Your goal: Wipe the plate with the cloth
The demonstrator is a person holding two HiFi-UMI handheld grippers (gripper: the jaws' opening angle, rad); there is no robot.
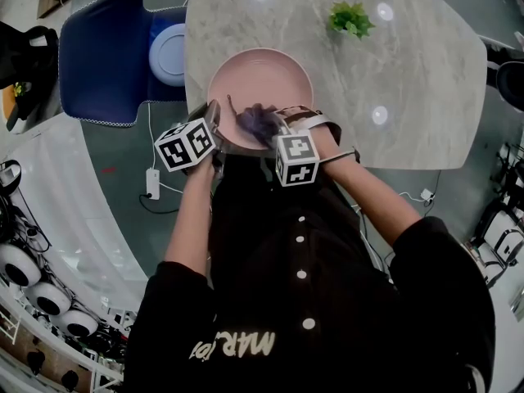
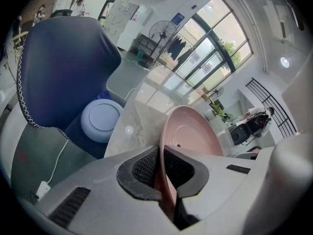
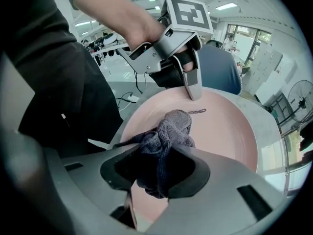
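Where the pink plate (image 1: 262, 84) lies at the near edge of the marble table (image 1: 417, 80), the bunched purple cloth (image 3: 173, 129) rests on it, clamped by the right gripper (image 3: 155, 175); the left gripper (image 2: 160, 173) is closed on the plate's rim.

Bright daylight, fisheye-warped edges

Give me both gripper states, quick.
Left gripper: shut on the rim of the pink plate.
Right gripper: shut on the purple cloth.
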